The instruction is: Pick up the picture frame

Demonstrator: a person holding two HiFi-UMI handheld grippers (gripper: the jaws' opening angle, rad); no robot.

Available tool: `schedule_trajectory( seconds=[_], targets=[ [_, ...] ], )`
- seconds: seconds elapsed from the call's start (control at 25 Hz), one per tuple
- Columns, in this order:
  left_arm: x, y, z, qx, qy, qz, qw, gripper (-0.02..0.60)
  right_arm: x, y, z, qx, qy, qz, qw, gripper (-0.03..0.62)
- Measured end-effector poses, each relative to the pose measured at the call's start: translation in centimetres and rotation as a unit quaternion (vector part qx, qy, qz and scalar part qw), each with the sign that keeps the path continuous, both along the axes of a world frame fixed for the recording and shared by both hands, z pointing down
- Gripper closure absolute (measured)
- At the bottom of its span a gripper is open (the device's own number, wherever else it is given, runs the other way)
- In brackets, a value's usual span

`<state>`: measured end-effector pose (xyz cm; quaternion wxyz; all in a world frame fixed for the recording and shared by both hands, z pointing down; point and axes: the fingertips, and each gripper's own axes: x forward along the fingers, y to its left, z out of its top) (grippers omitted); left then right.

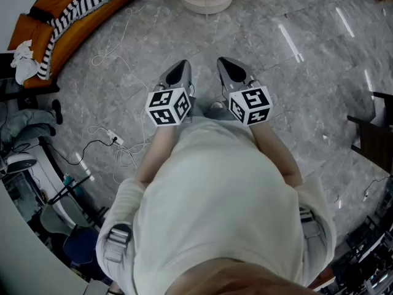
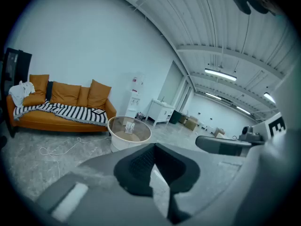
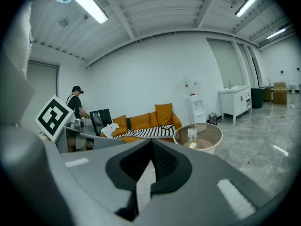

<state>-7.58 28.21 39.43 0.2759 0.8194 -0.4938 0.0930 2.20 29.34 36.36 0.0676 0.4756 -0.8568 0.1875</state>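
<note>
A small picture frame [image 2: 129, 126] stands upright on a round glass-topped table [image 2: 141, 136] some way ahead; it also shows in the right gripper view [image 3: 192, 135]. In the head view the table's rim [image 1: 206, 5] sits at the top edge, well beyond both grippers. My left gripper [image 1: 178, 74] and right gripper [image 1: 228, 70] are held side by side in front of the person's body, over the grey floor. Both are shut with nothing between the jaws, as seen for the left gripper [image 2: 153, 148] and the right gripper [image 3: 151, 144] in their own views.
An orange sofa [image 1: 67, 23] with a striped blanket stands at the left of the table. Cables [image 1: 110, 137] trail over the floor at the left. A dark chair [image 1: 373, 134] is at the right edge. A person [image 3: 75, 103] stands at a desk far left.
</note>
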Motion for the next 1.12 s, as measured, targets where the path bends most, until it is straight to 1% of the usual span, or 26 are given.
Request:
schedule_trajectory(
  seconds=[0.2,0.36,0.56,0.72,0.92,1.12],
  targets=[
    [-0.4,2.5,-0.4,0.003,0.003,0.016,0.9999,0.580,-0.8,2.1,-0.7,0.009,-0.001,0.008,1.000,0.595],
    [-0.2,3.1,-0.6,0.006,0.003,0.023,0.9997,0.580,-1.1,2.8,-0.9,0.014,0.008,0.009,1.000,0.595],
    [0.9,3.5,-0.9,0.010,0.004,0.032,0.9994,0.580,-0.4,3.5,-0.8,0.015,0.016,0.004,1.000,0.595],
    [0.9,3.6,-0.6,0.005,0.007,0.023,0.9997,0.580,-0.2,3.7,-0.9,0.018,0.008,-0.001,1.000,0.595],
    [0.3,3.6,0.3,-0.009,0.004,0.009,0.9999,0.580,-0.5,3.4,-0.1,0.002,0.004,-0.012,1.000,0.594],
    [-0.3,1.3,0.9,-0.015,0.008,0.001,0.9999,0.580,-1.2,1.4,0.5,-0.009,-0.004,-0.023,1.000,0.594]
  ],
)
